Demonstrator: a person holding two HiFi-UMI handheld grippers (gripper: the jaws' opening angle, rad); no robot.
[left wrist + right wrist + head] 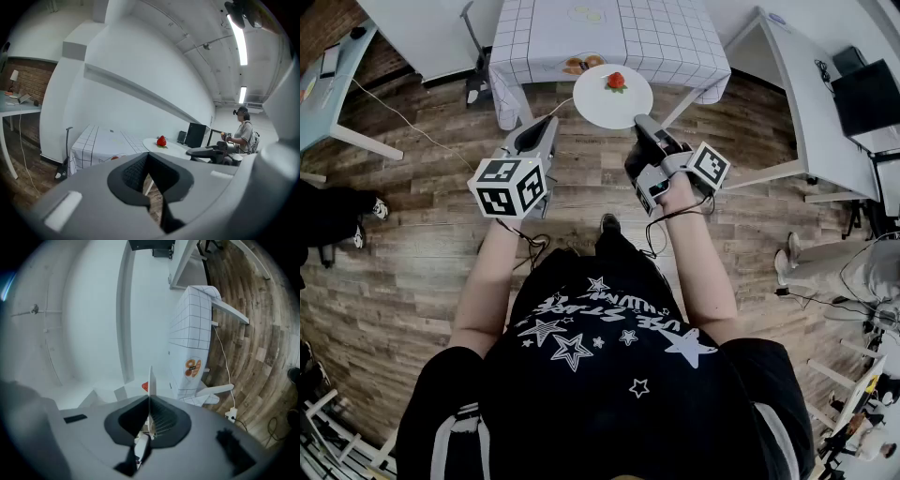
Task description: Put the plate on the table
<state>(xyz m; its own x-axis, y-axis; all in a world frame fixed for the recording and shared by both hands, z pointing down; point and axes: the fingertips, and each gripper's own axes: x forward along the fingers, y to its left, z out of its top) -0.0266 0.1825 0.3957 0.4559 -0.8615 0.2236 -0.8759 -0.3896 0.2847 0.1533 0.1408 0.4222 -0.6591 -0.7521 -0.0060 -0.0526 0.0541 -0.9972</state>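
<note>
A round white plate (600, 105) with a strawberry (616, 81) on it hangs in the air just in front of the table (666, 42) with the white checked cloth. My right gripper (643, 125) is shut on the plate's near right rim. In the right gripper view the plate (150, 378) shows edge-on between the jaws, with the strawberry (144, 386) behind it. My left gripper (546, 127) hovers left of the plate, shut and holding nothing. The left gripper view shows the plate (174, 146), the strawberry (161, 140) and the table (101, 140) ahead.
Orange food (582, 65) lies at the table's near edge. A light desk (328, 89) stands at the left and another desk (802, 103) with a monitor (867, 94) at the right. Cables cross the wooden floor (412, 272). Another person (243, 133) stands further off.
</note>
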